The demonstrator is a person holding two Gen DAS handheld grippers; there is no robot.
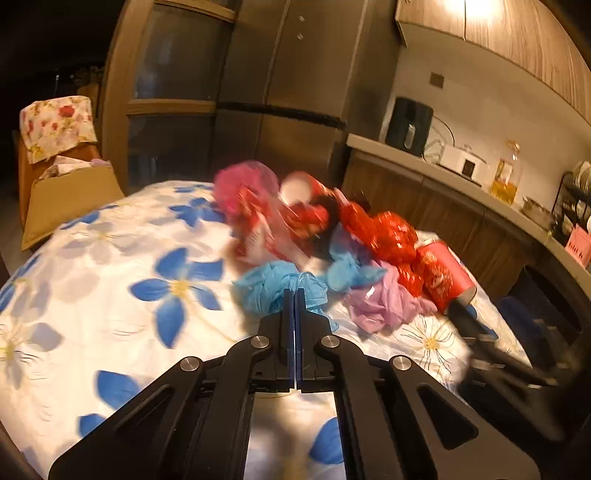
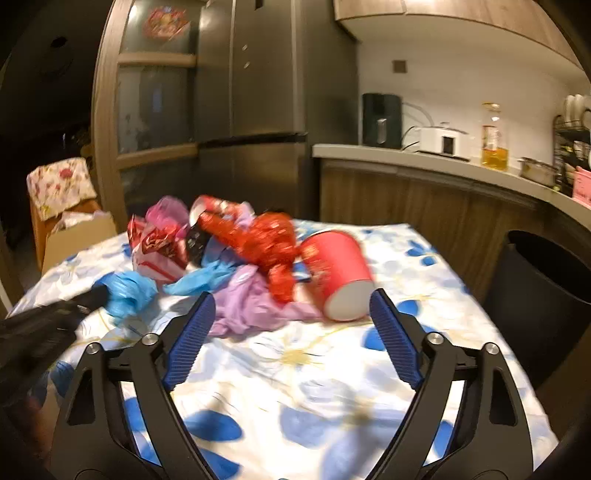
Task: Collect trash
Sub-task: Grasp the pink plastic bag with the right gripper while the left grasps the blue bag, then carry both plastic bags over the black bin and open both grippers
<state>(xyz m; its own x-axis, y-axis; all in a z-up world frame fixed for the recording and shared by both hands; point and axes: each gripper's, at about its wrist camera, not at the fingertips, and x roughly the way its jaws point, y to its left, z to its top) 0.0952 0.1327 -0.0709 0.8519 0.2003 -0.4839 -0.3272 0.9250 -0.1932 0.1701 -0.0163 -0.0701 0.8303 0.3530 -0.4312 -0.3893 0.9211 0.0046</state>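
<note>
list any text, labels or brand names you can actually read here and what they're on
None can be read.
red paper cup: pale printed pattern, too blurred to read.
red foil wrappers: print smeared by motion.
black packet: white marks, too small to read.
red decoration on the cabinet door: no legible characters.
oil bottle: label unreadable.

The tablecloth (image 2: 295, 369) looked like smooth, faintly sheeny cloth printed with blue flowers. The blue bag (image 1: 273, 291) and the lilac bag (image 2: 251, 302) were thin, crinkled plastic film. The red wrappers (image 2: 266, 240) were glossy and foil-like (blurred, so hard to judge). The red cup (image 2: 336, 273) seemed matt paper. The refrigerator (image 2: 258, 110) showed brushed metal; the cabinets (image 2: 406, 199) were wood-grained.
</note>
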